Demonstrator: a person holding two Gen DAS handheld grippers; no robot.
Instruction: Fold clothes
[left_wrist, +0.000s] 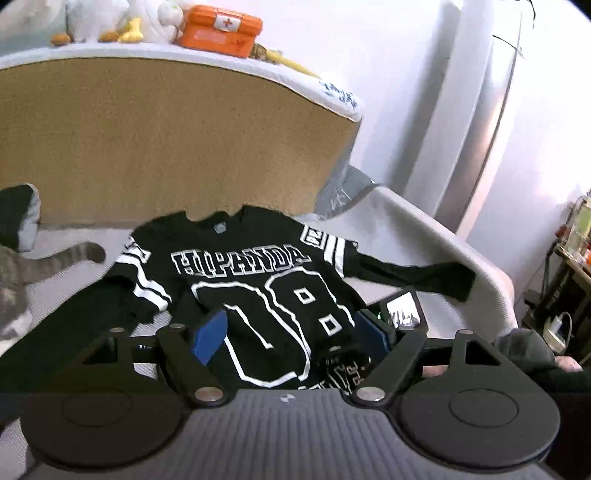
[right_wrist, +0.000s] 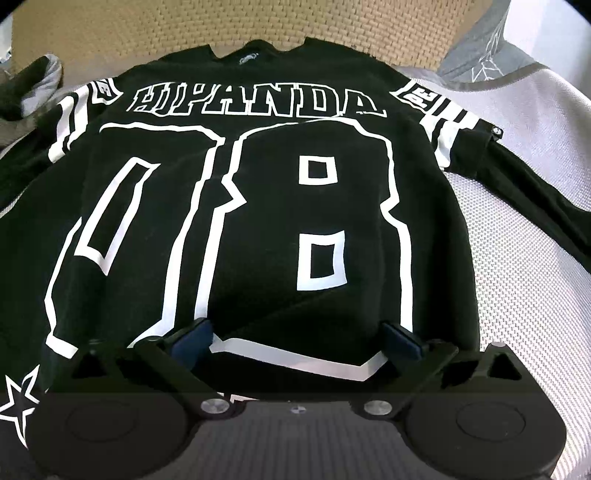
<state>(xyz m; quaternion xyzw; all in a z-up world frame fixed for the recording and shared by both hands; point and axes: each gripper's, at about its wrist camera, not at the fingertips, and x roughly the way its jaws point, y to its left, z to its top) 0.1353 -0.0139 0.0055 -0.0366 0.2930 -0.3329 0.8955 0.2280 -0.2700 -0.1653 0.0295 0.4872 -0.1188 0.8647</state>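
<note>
This is a home, most likely a bedroom. A bed (left_wrist: 424, 236) with a pale mesh-textured mattress cover stands against a tan padded headboard (left_wrist: 166, 140), whose top ledge carries plush toys (left_wrist: 110, 18) and an orange first-aid box (left_wrist: 221, 31). A grey striped cat (left_wrist: 22, 280) stands on the bed at the left edge. A black jersey (right_wrist: 258, 203) lies spread on the mattress. At the far right, a cluttered shelf rack (left_wrist: 572, 251) stands beside a white wall (left_wrist: 369, 74).
</note>
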